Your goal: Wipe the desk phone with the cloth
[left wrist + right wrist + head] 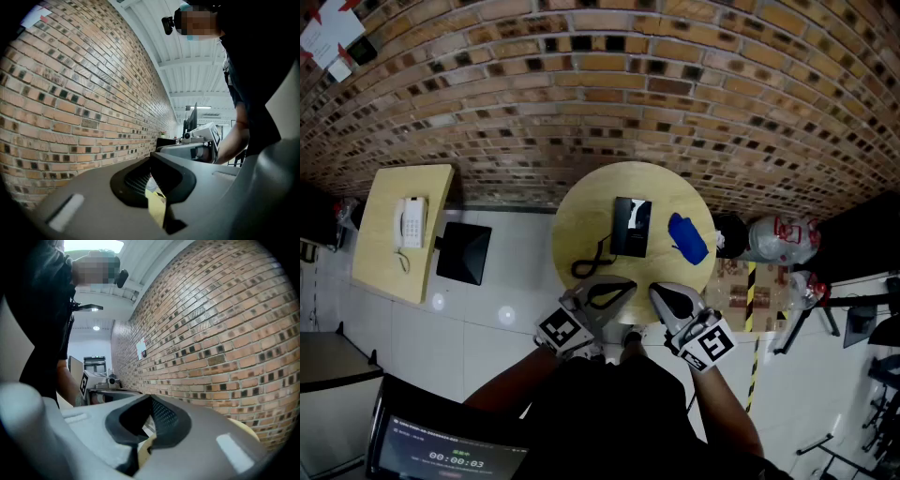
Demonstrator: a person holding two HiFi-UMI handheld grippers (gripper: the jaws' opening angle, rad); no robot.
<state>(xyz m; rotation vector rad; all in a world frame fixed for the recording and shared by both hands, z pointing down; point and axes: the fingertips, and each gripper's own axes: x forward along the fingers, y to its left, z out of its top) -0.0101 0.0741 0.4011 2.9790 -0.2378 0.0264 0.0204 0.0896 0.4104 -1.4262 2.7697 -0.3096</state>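
Closest in, on the near side of the desk phone [631, 227]: left claw [626, 286] and right claw [659, 292], held side by side over the near rim of the round counter [581, 211], tips turned slightly toward each other. Both pinched fully together, gripping nothing, touching nothing. Probably a ready pose, kept short of the desk phone with wiping not yet begun and no wiping tool in hand. Next out, at the near left of the desk phone: black cord [592, 261], looped loosely on the wood, likely slack from the handset and a thing to keep clear of during any sweep. Then the desk phone itself, dark, lying flat near the counter's middle, within easy reach of either claw. Just right of the desk phone, apart from it and not on it: blue cloth [687, 238], bunched into a long lump, placed handily for the right claw, though only after parting those jaws. Left claw then presumably free for steadying the desk phone against sliding. Beyond the desk phone: brick wall [609, 103], close behind the counter's far edge. Well to the left of the desk phone: a second counter [384, 253], square, carrying a white phone [411, 222], out of reach and apparently no part of the job.
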